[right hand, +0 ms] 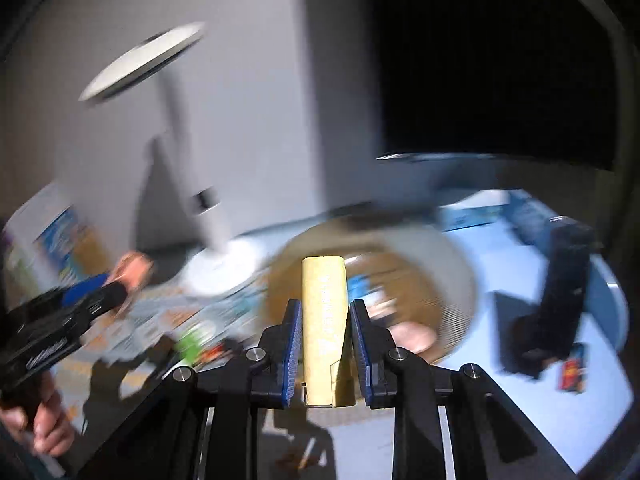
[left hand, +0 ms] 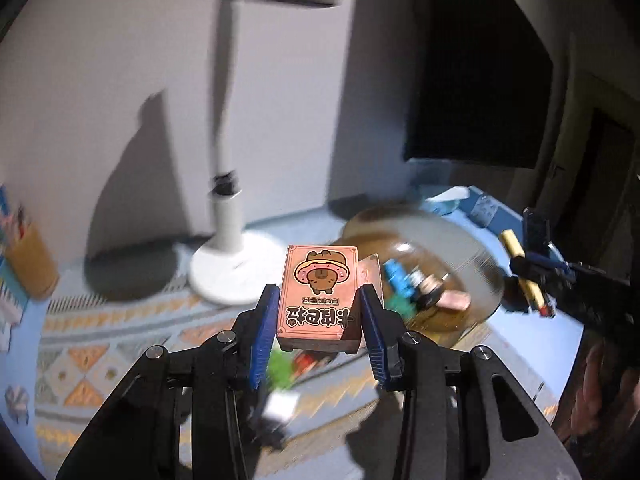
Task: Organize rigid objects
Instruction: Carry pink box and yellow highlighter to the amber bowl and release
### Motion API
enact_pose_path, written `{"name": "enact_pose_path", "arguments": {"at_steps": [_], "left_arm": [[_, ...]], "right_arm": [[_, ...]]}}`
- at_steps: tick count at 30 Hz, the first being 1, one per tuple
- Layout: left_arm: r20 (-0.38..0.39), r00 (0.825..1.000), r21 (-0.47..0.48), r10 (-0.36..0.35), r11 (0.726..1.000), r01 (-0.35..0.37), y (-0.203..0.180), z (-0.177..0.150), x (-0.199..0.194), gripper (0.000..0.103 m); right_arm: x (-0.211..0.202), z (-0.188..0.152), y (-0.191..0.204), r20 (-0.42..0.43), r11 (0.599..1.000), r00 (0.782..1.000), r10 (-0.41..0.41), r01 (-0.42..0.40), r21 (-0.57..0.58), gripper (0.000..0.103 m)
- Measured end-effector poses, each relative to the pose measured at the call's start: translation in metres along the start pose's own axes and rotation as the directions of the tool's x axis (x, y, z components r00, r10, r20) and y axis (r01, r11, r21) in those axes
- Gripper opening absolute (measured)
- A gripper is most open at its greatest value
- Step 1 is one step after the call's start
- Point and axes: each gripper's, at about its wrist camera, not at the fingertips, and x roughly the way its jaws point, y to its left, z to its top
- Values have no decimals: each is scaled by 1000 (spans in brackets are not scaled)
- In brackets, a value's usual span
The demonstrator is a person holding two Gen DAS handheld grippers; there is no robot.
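Note:
My left gripper (left hand: 318, 300) is shut on a pink card box (left hand: 318, 296) with a cartoon animal on its lid, lifted above the patterned mat (left hand: 100, 356). In the right wrist view my right gripper (right hand: 325, 312) is shut on a long yellow bar-shaped box (right hand: 324, 320), held up in front of a round brown bowl (right hand: 448, 264). That bowl (left hand: 472, 248) holds several small items, among them a blue piece (left hand: 398, 276). The right gripper with the yellow box (left hand: 524, 268) shows at the right edge of the left wrist view. The left gripper (right hand: 96, 300) shows at the left of the right wrist view, blurred.
A white desk lamp (left hand: 226, 184) stands behind the mat on the light blue table (left hand: 532, 344). A black stand (right hand: 560, 288) rises at the right, with a small dark packet (right hand: 574, 368) beside it. Green and red small pieces (left hand: 280, 364) lie under the left gripper. Colourful boxes (left hand: 24, 264) stand at far left.

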Motion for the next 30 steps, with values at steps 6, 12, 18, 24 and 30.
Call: {"name": "enact_pose_path", "arguments": {"at_steps": [6, 12, 18, 24, 30], "left_arm": [[-61, 996, 6, -66, 998, 66, -43, 29, 56, 37], [-190, 979, -19, -76, 997, 73, -62, 18, 129, 37], [-256, 966, 6, -43, 999, 46, -76, 0, 165, 37], [-280, 960, 29, -26, 999, 36, -82, -6, 182, 37], [-308, 951, 22, -16, 999, 24, -81, -4, 186, 51]], "right_arm": [[29, 27, -61, -9, 989, 991, -132, 132, 63, 23], [77, 20, -90, -114, 983, 983, -146, 157, 93, 23], [109, 2, -102, -199, 981, 970, -142, 165, 101, 23], [120, -2, -111, -224, 979, 962, -154, 178, 94, 23], [115, 1, -108, -219, 978, 960, -174, 195, 78, 30]]}}
